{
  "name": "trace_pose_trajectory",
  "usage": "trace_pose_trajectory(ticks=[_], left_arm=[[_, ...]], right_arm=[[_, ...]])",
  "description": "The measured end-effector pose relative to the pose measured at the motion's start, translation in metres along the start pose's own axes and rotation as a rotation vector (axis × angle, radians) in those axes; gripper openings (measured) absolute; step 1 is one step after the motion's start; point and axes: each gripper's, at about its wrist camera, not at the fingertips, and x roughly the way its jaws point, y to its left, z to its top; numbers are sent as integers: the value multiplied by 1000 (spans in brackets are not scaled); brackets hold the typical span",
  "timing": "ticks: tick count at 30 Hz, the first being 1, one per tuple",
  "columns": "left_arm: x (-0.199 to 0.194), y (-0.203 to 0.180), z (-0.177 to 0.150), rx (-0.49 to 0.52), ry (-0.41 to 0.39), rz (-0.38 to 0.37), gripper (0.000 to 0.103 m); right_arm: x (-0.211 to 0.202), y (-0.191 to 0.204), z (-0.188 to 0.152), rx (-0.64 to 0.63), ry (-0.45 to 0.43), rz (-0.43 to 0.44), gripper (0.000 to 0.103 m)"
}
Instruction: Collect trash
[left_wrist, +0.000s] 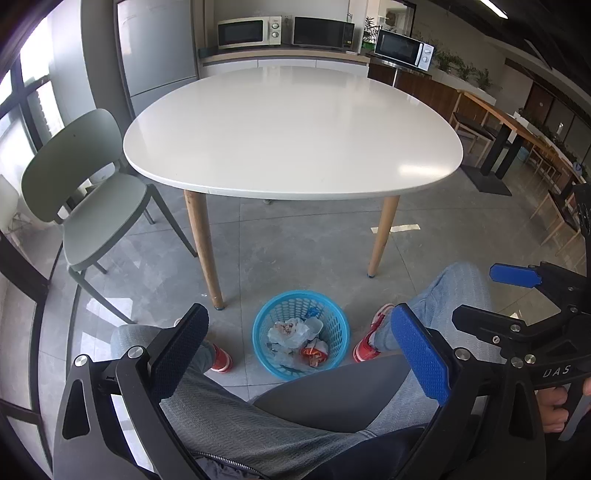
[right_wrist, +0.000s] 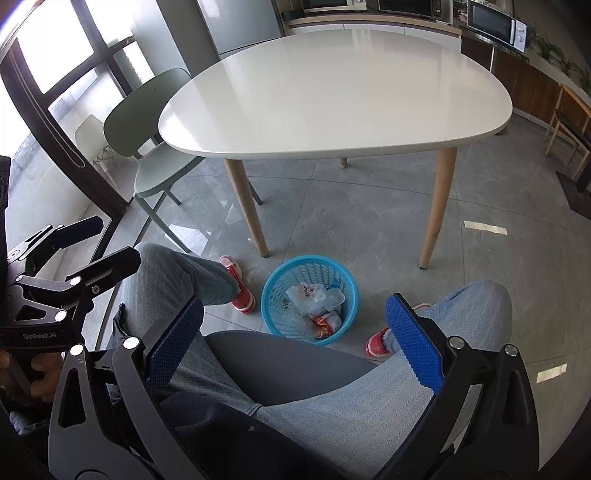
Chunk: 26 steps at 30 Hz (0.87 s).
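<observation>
Your left claw (left_wrist: 301, 354) is spread wide and holds nothing; your right claw (right_wrist: 295, 339) is likewise wide apart and empty. Both hang above your lap, well apart from the trash (left_wrist: 295, 338), which lies ahead of and below the claws, between their fingers in each view. It sits inside the blue basket (left_wrist: 264, 350) on the floor, between your red shoes (left_wrist: 219, 360), just in front of the near edge of the white surface (left_wrist: 291, 136). The trash is crumpled clear plastic bags and wrappers, with one red-orange scrap toward the basket's near right side.
</observation>
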Motion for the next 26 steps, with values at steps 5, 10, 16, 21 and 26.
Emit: trace_pose_trajectory(ticks=[5,10,16,21,26], left_arm=[[0,0,0,-3,2,1,97],[1,0,0,-7,7,1,97],[1,-2,1,-9,8,-1,97],[1,-1,1,-15,10,-3,97],[3,-3,-1,-19,15,-7,97]], right_arm=[[1,-1,0,0,0,1,94],[3,-1,-1,2,7,-2,94],[3,-1,-2,2,7,1,94],[3,-1,-2,3,8,1,94],[3,-2,-2,4,8,1,94]])
